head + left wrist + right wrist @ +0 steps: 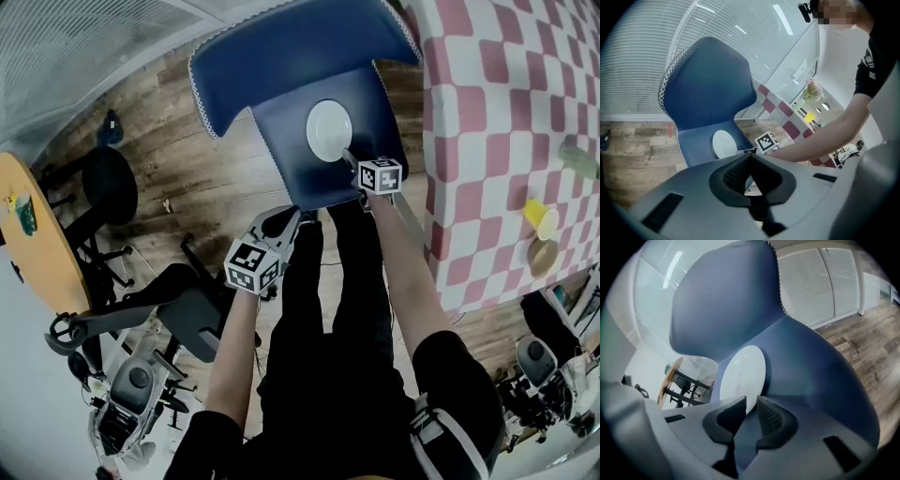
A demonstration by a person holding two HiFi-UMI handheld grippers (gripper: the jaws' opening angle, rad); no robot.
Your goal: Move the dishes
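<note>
On the seat of the blue chair [281,56], a white plate [329,129], lying flat about midway across the cushion, just forward of the backrest. At the plate's near rim, the right gripper [350,157], angled down toward the seat, jaws spread a little, tips right at the rim but not clamped on it; blue cushion showing through the gap, actual contact with the rim not clear. Off the chair's front edge, toward its left corner and well short of the plate, the left gripper [284,221], jaw tips pressed together with nothing between them. Right of the chair, close beside it, a table under a red-and-white checked cloth [506,112], with a yellow cup [539,217] on top. Left of the chair and beneath it, wood-plank floor [178,178].
</note>
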